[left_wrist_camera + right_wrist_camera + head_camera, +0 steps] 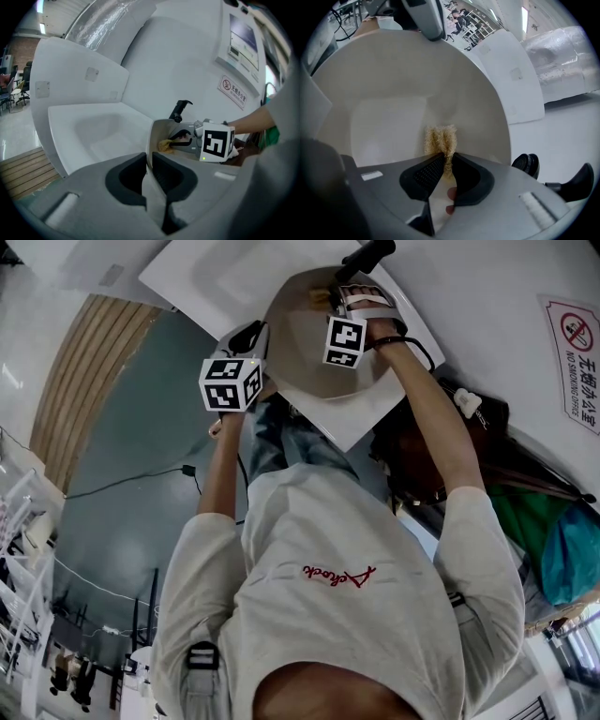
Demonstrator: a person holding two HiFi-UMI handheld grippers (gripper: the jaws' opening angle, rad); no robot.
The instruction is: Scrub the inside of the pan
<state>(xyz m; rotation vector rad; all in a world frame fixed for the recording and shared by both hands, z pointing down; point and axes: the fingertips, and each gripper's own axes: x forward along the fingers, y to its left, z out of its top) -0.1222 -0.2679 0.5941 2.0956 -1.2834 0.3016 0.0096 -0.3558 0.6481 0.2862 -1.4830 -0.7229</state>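
Pan [389, 89] is held tilted over the sink [89, 131]. The left gripper [149, 161] is clamped on the pan's rim. The right gripper [447, 165] is pinched on the scrubber [439, 137], whose tuft presses the pan's inner wall on the handle [366, 254] side.

Likely best:
- keep the rim grip hard against the push
- work the wall in overlapping circles, then the floor
- let only the tuft touch the pan, not the jaw tips

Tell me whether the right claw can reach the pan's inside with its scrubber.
Likely yes: the right claw, shut on the scrubber, is inside the pan, nothing between; the left claw grips it.
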